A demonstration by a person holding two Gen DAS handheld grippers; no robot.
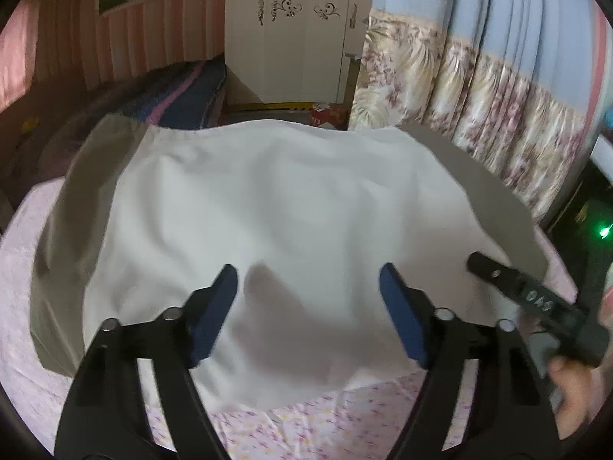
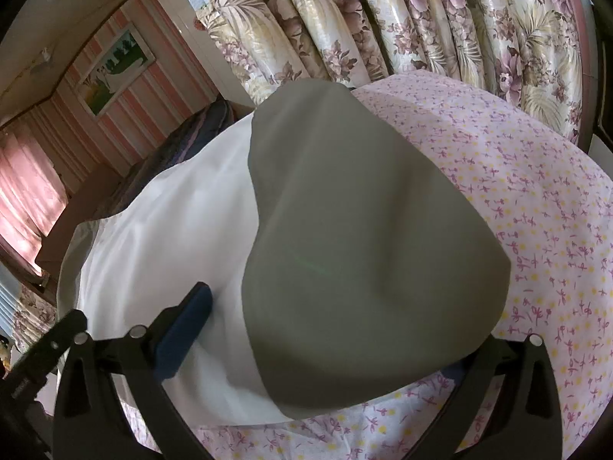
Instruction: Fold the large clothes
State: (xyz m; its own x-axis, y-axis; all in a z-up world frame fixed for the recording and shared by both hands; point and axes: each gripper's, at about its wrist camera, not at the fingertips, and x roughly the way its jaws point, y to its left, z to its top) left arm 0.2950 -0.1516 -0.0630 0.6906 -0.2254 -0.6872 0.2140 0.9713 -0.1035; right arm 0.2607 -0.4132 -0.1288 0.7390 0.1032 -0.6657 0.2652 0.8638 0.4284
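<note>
A large white garment (image 1: 268,207) with grey-olive sleeves lies spread flat on a bed. My left gripper (image 1: 308,295) is open, its blue pads (image 1: 218,306) hovering over the white body near the garment's near edge, holding nothing. My right gripper (image 2: 329,329) is open around the near end of the right grey sleeve (image 2: 345,237); its left blue pad (image 2: 184,329) shows, and the right finger is hidden under the sleeve. The right gripper also shows in the left wrist view (image 1: 528,299), at the garment's right side.
The bed has a pink floral sheet (image 2: 517,176). Floral curtains (image 1: 479,88) hang to the right. A white wardrobe (image 1: 291,30) stands beyond the bed. Dark folded bedding (image 1: 172,92) lies at the far left.
</note>
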